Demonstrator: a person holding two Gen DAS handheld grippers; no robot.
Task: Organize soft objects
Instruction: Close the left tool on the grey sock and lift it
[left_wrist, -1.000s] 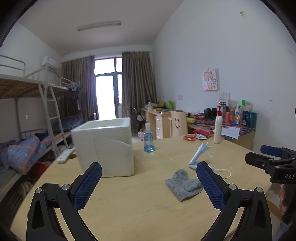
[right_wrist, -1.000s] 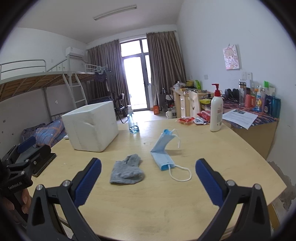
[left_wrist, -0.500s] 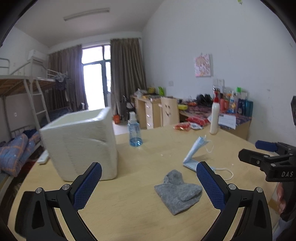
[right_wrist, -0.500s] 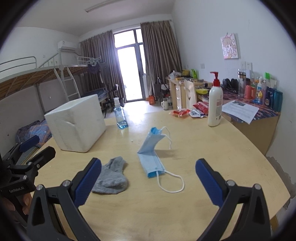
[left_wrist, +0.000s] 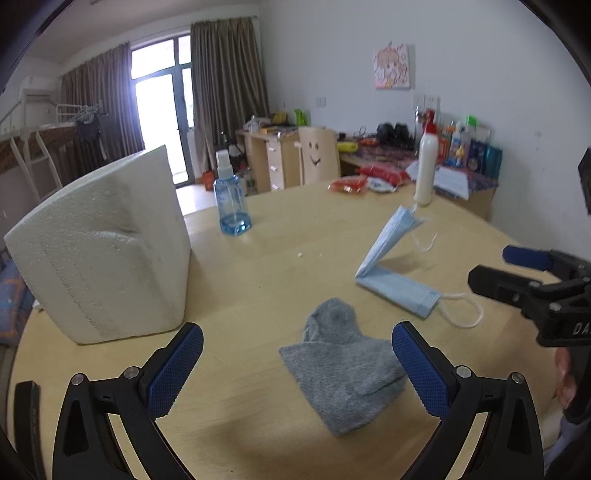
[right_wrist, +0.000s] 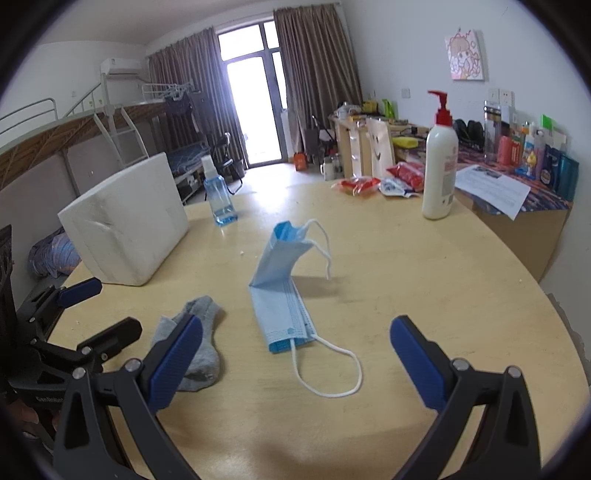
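Sock (left_wrist: 343, 363) lies between the left gripper's (left_wrist: 297, 369) wide-open, empty fingers; mask (right_wrist: 286, 291) ahead of the right's (right_wrist: 297, 363), likewise spread.

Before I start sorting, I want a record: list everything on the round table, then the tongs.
sock: 1, grey, near edge, crumpled
face mask: 1, light blue, mid-table, one half propped up
foam box: 1, white, left side
spray bottle: 1, clear blue, far side
pump bottle: 1, white with red pump, far right
snack packets: several, mostly red, far edge
table: 1, light wood
left tongs: open, above sock
right tongs: open, above mask
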